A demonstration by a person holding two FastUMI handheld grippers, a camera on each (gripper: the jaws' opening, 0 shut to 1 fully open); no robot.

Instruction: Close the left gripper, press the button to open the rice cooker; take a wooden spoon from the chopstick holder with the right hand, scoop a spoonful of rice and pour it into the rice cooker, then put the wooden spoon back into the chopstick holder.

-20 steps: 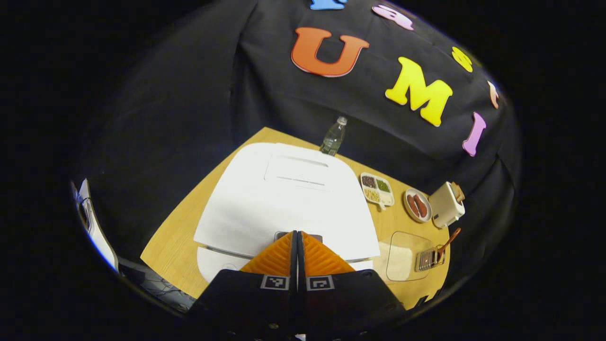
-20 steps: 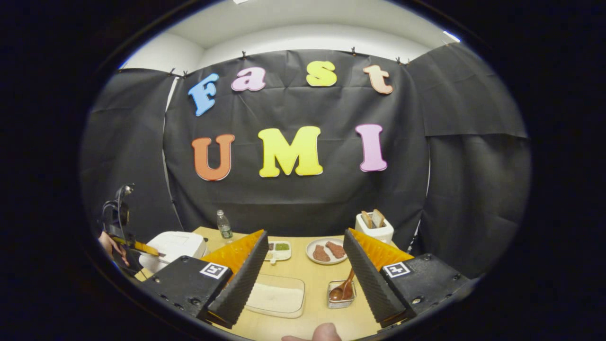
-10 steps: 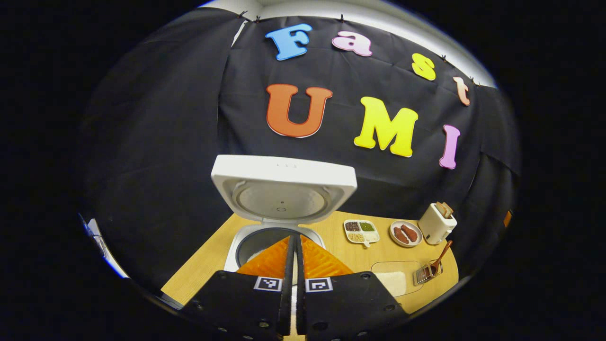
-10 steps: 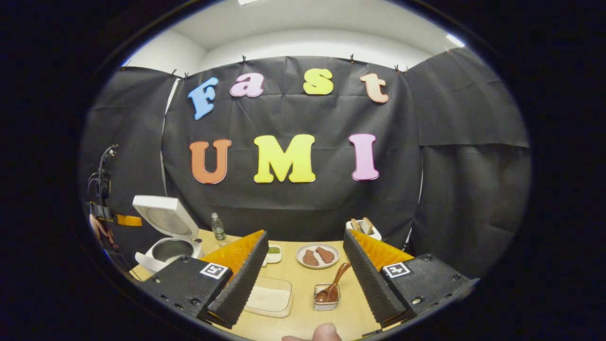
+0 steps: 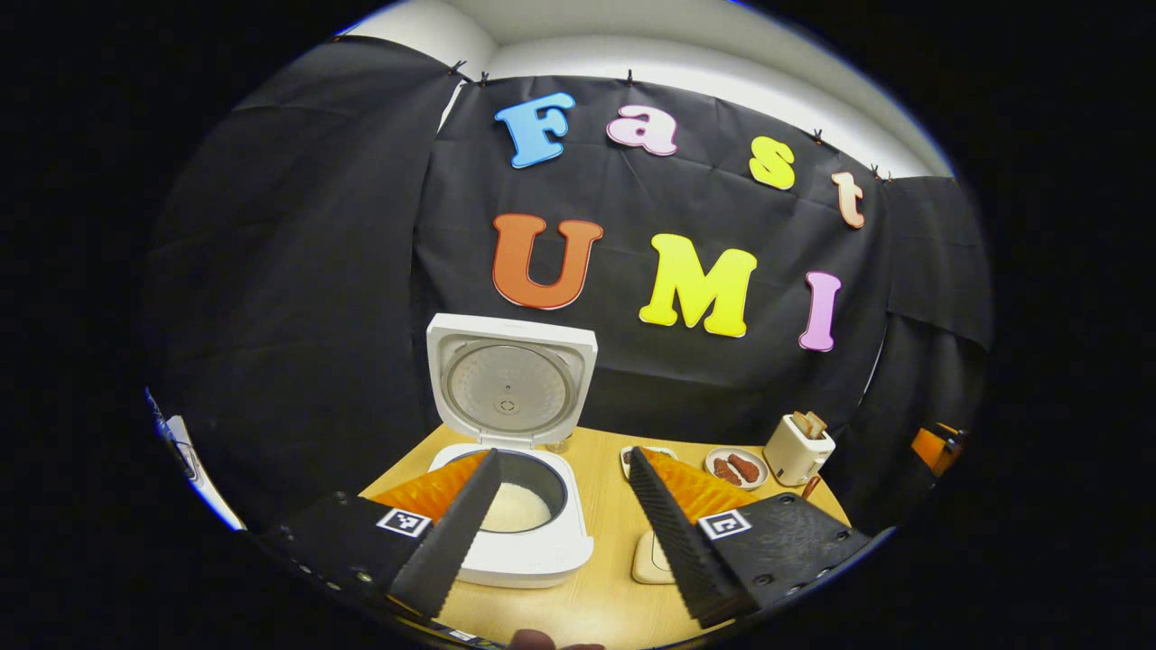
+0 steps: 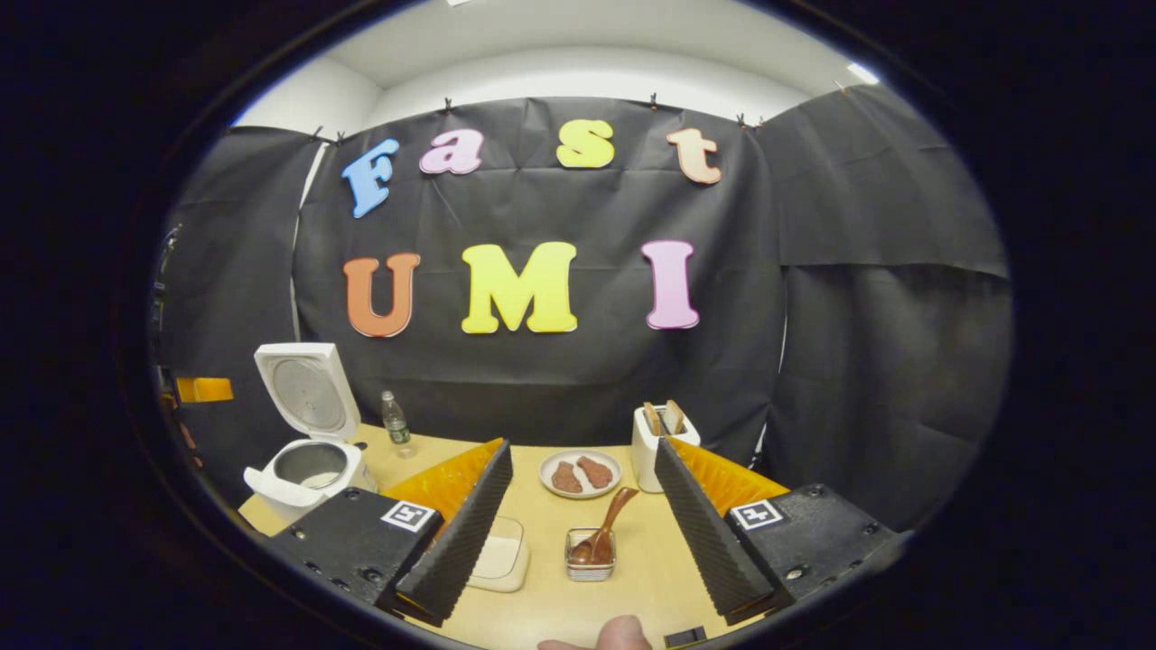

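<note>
Rice cooker [image 5: 510,506] stands lid-up, far left, ready for rice. Left gripper [image 5: 551,533] splayed, holding nothing. Right gripper [image 6: 578,524] spread wide, framing wooden spoon [image 6: 603,534] propped in chopstick holder [image 6: 590,566], likely lining up the pick.

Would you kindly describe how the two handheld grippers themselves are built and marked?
Left gripper and right gripper match: two wedge-shaped fingers with ribbed inner faces, each on a black block with screws and a small square black-and-white marker.
</note>
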